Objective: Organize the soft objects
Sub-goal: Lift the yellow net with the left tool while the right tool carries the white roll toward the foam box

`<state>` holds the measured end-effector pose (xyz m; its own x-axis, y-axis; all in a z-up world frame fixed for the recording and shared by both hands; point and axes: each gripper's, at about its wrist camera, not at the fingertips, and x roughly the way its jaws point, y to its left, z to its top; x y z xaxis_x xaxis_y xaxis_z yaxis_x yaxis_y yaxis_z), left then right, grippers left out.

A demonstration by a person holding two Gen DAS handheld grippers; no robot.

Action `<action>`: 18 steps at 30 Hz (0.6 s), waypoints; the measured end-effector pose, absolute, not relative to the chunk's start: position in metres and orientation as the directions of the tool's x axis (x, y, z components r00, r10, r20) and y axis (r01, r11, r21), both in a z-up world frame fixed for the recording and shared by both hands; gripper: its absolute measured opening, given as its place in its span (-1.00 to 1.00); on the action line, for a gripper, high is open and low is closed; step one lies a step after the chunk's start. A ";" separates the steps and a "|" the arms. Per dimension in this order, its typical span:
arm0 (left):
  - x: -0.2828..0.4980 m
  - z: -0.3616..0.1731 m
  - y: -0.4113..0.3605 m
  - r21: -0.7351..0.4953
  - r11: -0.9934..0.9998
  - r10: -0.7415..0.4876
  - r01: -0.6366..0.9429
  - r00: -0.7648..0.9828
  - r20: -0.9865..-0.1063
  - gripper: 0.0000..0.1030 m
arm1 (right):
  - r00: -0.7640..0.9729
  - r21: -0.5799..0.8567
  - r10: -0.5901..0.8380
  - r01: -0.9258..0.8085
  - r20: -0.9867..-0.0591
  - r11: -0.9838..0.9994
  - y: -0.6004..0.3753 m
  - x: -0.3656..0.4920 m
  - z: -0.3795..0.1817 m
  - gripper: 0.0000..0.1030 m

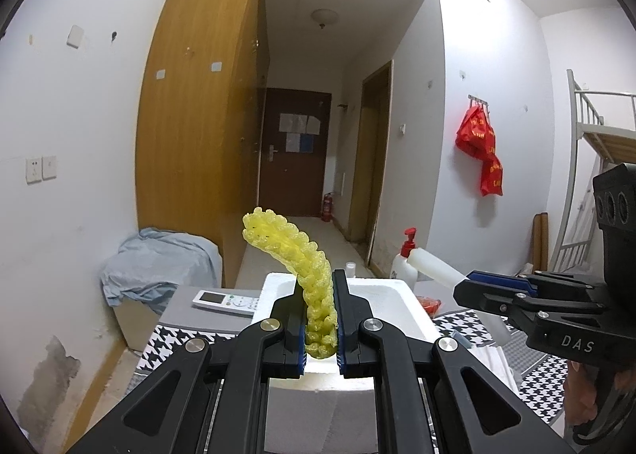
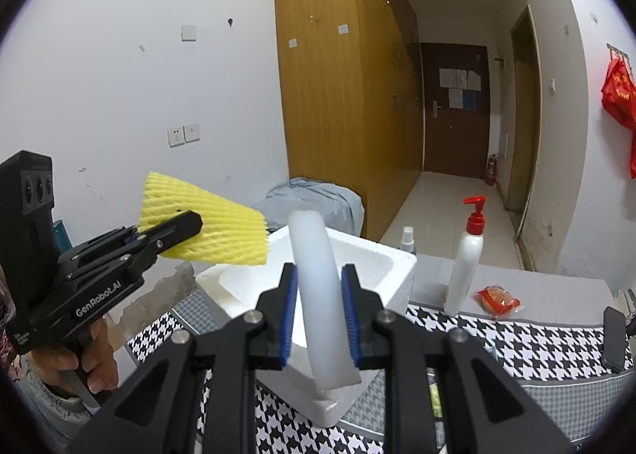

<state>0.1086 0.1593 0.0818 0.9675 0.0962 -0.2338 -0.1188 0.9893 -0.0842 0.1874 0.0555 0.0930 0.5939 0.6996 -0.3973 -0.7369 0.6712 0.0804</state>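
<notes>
We've got the left gripper (image 1: pixel 321 324) clamped on the yellow foam net (image 1: pixel 294 255) and the right gripper (image 2: pixel 320 319) squeezing the white foam strip (image 2: pixel 318 275) above the styrofoam box (image 2: pixel 381 267).

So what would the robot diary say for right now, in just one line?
left gripper: jaws shut on yellow foam net | right gripper: jaws shut on white foam strip | both above white foam box
</notes>
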 end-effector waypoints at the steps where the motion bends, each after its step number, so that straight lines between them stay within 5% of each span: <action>1: 0.109 0.081 0.160 -0.085 0.989 0.098 -0.121 0.967 -0.236 -0.78 | 0.592 0.081 0.700 -0.738 -0.400 0.670 0.057 0.189 0.093 -0.50; 18: 0.117 0.076 0.181 -0.101 0.979 0.146 -0.177 0.955 -0.257 -0.78 | 0.551 0.086 0.690 -0.749 -0.469 0.657 0.100 0.222 0.075 -0.49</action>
<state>0.1171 0.1812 0.0757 0.9552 0.1459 -0.2575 -0.1768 0.9790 -0.1014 0.2220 0.0998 0.0746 0.5512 0.6903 -0.4687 -0.7494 0.6566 0.0857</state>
